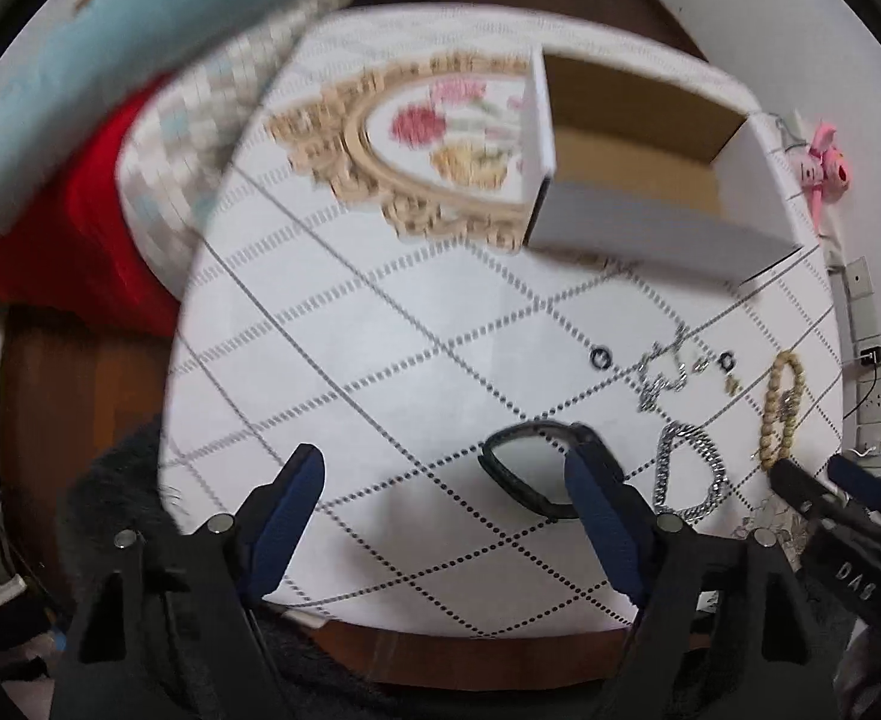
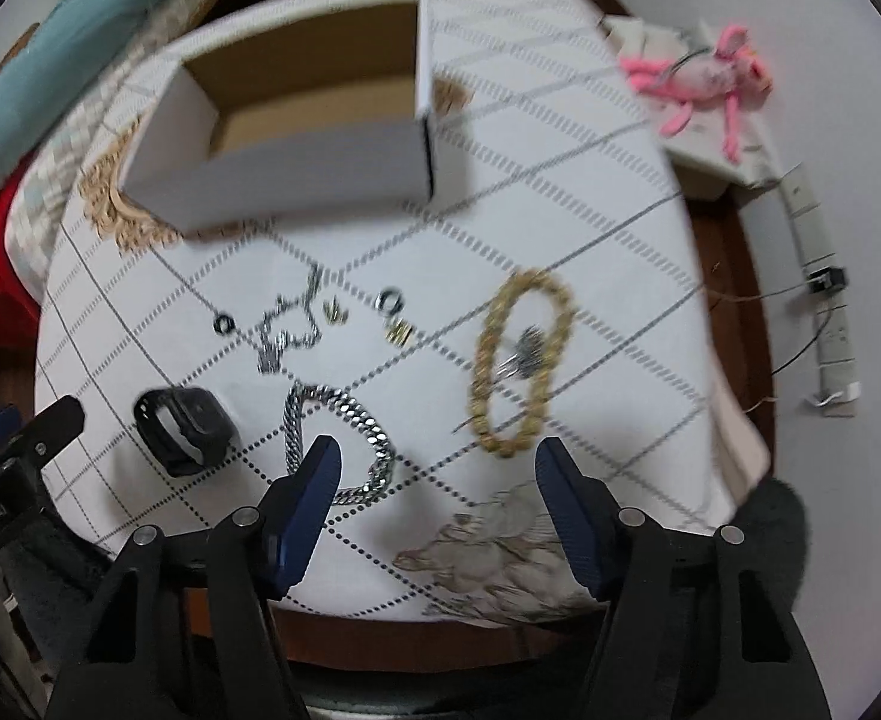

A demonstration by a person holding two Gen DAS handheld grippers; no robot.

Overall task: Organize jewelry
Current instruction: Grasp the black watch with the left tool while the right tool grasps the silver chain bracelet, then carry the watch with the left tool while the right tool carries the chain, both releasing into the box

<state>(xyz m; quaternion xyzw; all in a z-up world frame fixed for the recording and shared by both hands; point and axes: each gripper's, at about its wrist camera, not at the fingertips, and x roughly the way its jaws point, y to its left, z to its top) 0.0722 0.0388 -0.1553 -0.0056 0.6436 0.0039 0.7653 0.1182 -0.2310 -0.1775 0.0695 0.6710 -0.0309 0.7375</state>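
Note:
An open white cardboard box (image 1: 650, 228) (image 2: 296, 174) stands at the back of the white tablecloth. Jewelry lies in front of it: a black band (image 1: 524, 468) (image 2: 185, 429), a silver chain bracelet (image 1: 689, 474) (image 2: 344, 420), a beaded gold bracelet (image 1: 782, 408) (image 2: 521, 360), a thin silver necklace (image 1: 662, 372) (image 2: 287, 324) and small rings (image 1: 600, 358) (image 2: 389, 302). My left gripper (image 1: 443, 480) is open above the near cloth, its right finger beside the black band. My right gripper (image 2: 437, 471) is open over the near edge, between the chain and the beaded bracelet.
A pink plush toy (image 2: 704, 78) lies on a side stand at the right. Folded cloth, light blue (image 1: 98, 60) and red (image 1: 74, 222), lies at the left. A power strip (image 2: 824, 294) is against the right wall. The table's brown edge (image 2: 440, 636) is close below the grippers.

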